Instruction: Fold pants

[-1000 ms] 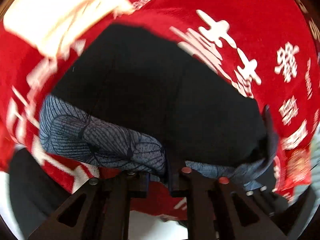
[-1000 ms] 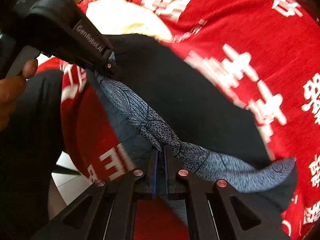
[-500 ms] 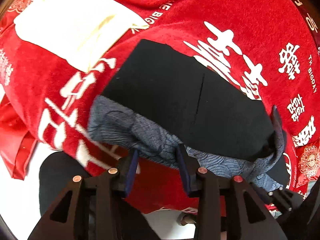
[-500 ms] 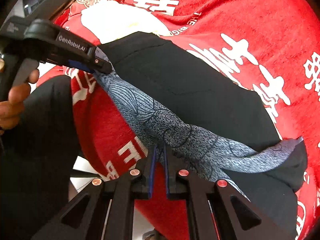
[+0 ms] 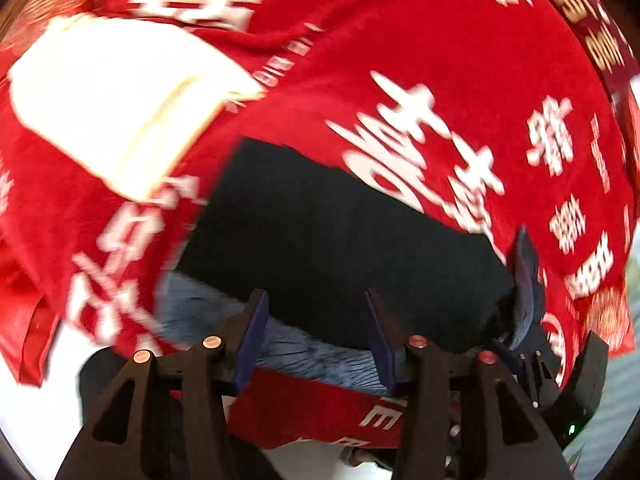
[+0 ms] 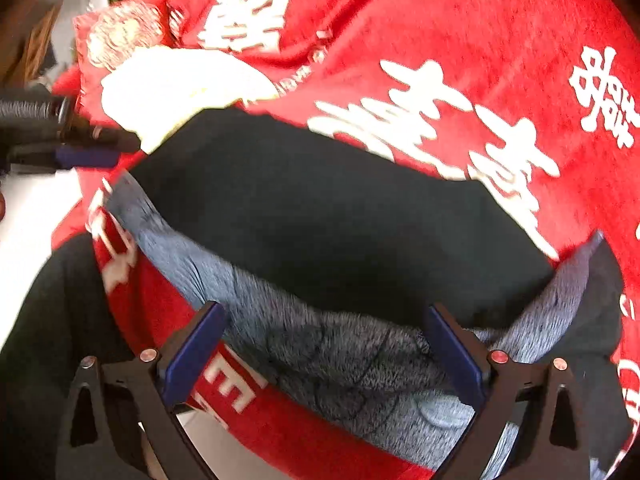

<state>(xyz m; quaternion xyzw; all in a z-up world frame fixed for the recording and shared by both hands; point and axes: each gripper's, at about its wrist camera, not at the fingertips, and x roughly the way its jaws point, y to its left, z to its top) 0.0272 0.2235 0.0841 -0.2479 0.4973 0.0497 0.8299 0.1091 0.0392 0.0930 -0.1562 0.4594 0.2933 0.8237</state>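
Note:
The black pants (image 5: 340, 248) lie folded flat on a red cloth (image 5: 460, 40) with white characters. Their grey-blue patterned waistband (image 5: 304, 356) runs along the near edge. My left gripper (image 5: 316, 340) is open, its jaws apart just above the waistband, holding nothing. In the right wrist view the pants (image 6: 340, 220) fill the middle and the waistband (image 6: 340, 360) lies bunched at the table's near edge. My right gripper (image 6: 328, 352) is wide open over the waistband and empty. The left gripper also shows at the far left of the right wrist view (image 6: 80, 152).
A folded white cloth (image 5: 120, 108) lies on the red cloth beyond the pants to the left, also in the right wrist view (image 6: 180, 88). The red cloth hangs over the table's near edge (image 6: 240, 400). White floor (image 5: 32, 420) shows below.
Both grippers have opened and let go of the waistband, which now lies on the table edge. The left opened first, the right after. Both have drawn back a little.

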